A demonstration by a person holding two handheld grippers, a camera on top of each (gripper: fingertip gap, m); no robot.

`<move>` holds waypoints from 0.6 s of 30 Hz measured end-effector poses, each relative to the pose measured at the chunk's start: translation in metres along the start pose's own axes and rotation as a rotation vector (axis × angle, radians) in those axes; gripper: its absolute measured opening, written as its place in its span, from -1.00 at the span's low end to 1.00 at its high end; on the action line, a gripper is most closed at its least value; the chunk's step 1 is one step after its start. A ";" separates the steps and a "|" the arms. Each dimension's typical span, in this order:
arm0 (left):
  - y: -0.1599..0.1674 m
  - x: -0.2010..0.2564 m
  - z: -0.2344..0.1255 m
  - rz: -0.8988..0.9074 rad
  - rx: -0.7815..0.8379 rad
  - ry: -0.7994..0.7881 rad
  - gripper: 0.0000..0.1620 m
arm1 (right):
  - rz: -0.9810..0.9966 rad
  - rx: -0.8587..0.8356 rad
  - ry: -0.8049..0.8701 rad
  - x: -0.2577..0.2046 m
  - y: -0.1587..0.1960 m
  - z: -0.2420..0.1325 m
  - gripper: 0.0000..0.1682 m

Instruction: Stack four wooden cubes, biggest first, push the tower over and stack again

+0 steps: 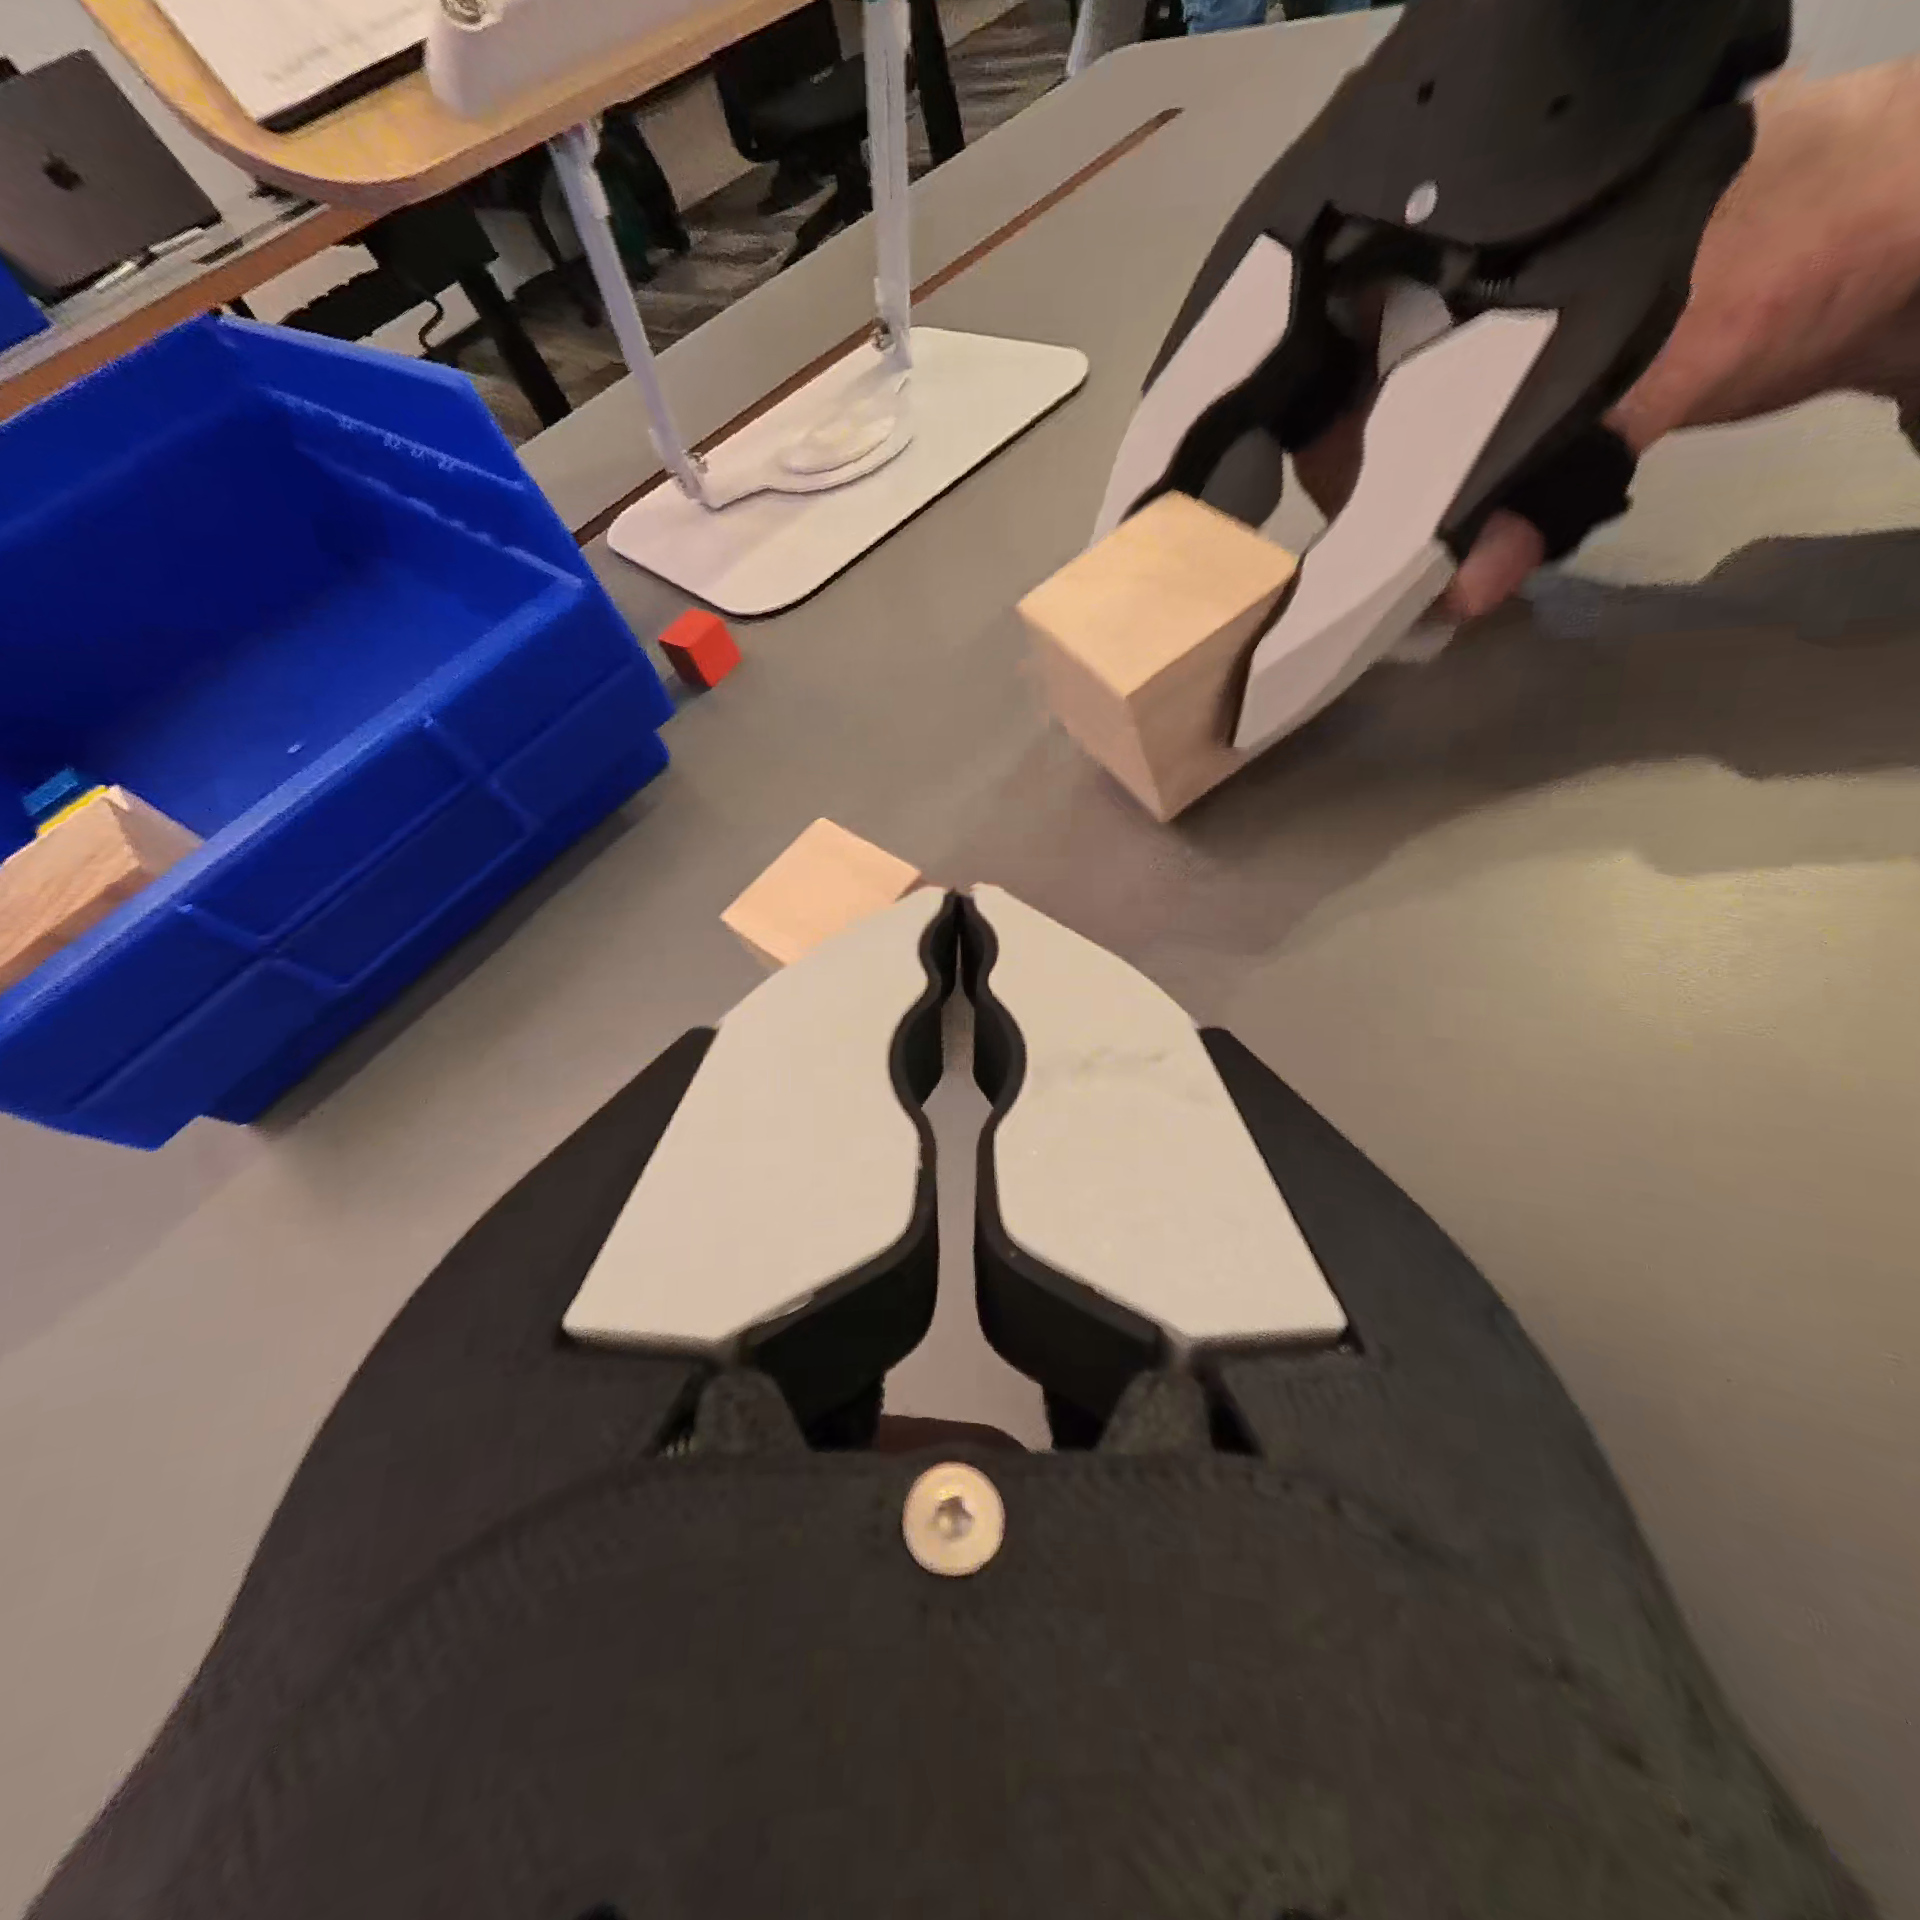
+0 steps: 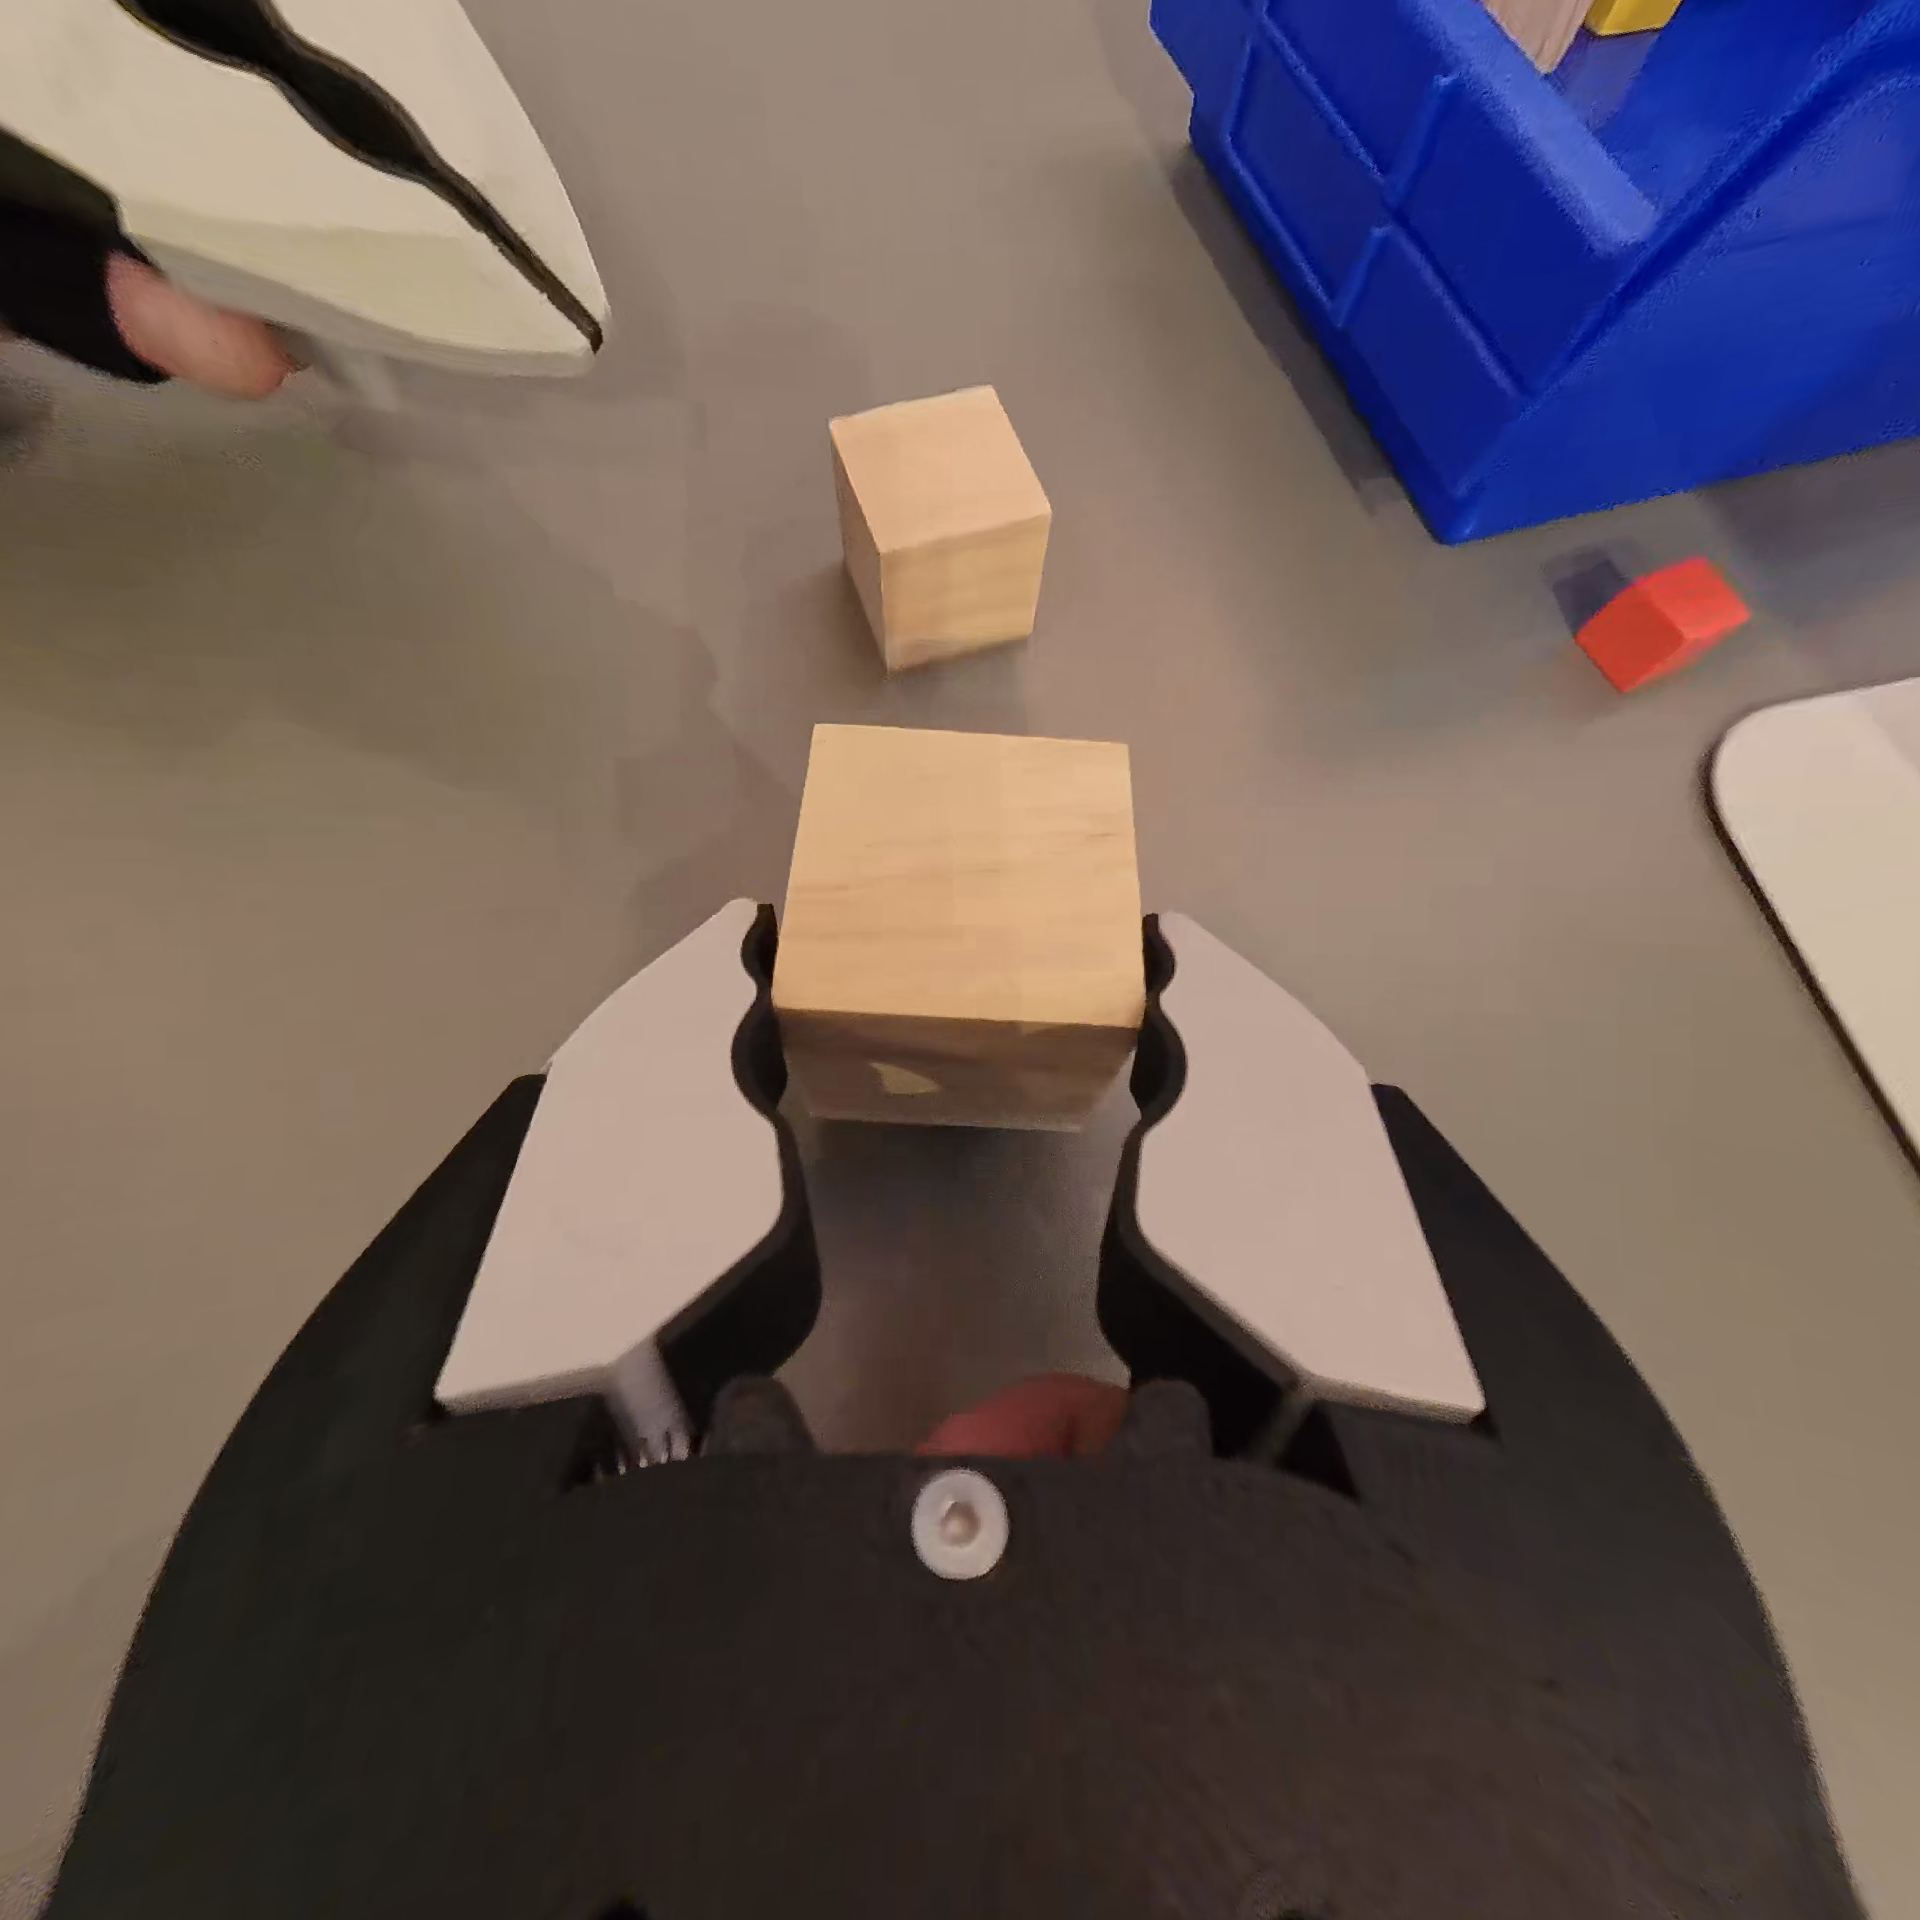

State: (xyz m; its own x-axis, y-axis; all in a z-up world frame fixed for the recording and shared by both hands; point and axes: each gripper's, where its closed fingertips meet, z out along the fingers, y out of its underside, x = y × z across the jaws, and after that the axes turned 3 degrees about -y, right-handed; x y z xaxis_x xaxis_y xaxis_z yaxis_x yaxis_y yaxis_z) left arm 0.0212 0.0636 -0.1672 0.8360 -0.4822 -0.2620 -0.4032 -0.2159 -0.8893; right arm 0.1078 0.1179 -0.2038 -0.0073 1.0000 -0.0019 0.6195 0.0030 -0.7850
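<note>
Right gripper [image 2: 958,961] pinching the large wooden cube [image 2: 961,883] above the grey table [image 2: 364,831]; left gripper [image 1: 961,902] pressed together, empty, beside the smaller cube [image 1: 816,888].

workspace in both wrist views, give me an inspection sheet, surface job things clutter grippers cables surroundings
surface: grey table, matte, with a long slot running along it in the left wrist view.
job's things: large wooden cube between the right gripper's fingers; smaller wooden cube standing free beyond it; another wooden block inside the blue bin.
clutter: small red block beside the bin; white lamp base.
grippers: left gripper shut, empty; right gripper shut on the large wooden cube.
cables: nothing seen.
surroundings: wooden desk and laptop behind.
</note>
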 end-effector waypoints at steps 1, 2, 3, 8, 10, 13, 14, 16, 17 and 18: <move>0.000 0.003 0.000 0.010 0.004 0.006 -1.00 | -0.007 0.004 -0.011 0.003 0.005 -0.012 -0.21; 0.001 0.004 0.000 0.021 0.002 -0.001 -1.00 | -0.027 0.014 -0.030 0.004 0.011 -0.024 -0.21; 0.002 0.006 0.000 0.030 0.006 -0.004 -1.00 | -0.043 0.020 -0.058 0.004 0.018 -0.036 -0.21; 0.002 0.015 0.002 0.045 0.035 0.016 -1.00 | -0.071 -0.049 -0.097 0.018 0.066 -0.075 -0.21; 0.000 0.017 0.002 0.053 0.055 0.015 -1.00 | -0.069 -0.053 -0.084 0.028 0.076 -0.083 -0.21; -0.010 0.028 -0.002 0.108 0.145 0.043 -1.00 | -0.081 -0.063 -0.127 0.028 0.086 -0.083 -0.21; -0.010 0.028 -0.002 0.124 0.142 0.037 -1.00 | -0.097 -0.077 -0.131 0.028 0.090 -0.081 -0.19; -0.004 0.029 0.000 0.134 0.121 0.038 -1.00 | -0.112 -0.091 -0.125 0.030 0.090 -0.081 -0.20; -0.003 0.029 -0.001 0.129 0.124 0.042 -1.00 | -0.112 -0.099 -0.117 0.032 0.090 -0.081 -0.20; -0.004 0.029 -0.002 0.135 0.132 0.040 -1.00 | -0.106 -0.107 -0.118 0.032 0.090 -0.082 -0.19</move>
State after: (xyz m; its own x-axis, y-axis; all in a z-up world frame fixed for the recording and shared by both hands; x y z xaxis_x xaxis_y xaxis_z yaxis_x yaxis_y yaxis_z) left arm 0.0464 0.0488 -0.1705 0.7610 -0.5335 -0.3691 -0.4559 -0.0350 -0.8894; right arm 0.2276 0.1512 -0.2243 -0.1654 0.9862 -0.0003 0.6903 0.1155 -0.7142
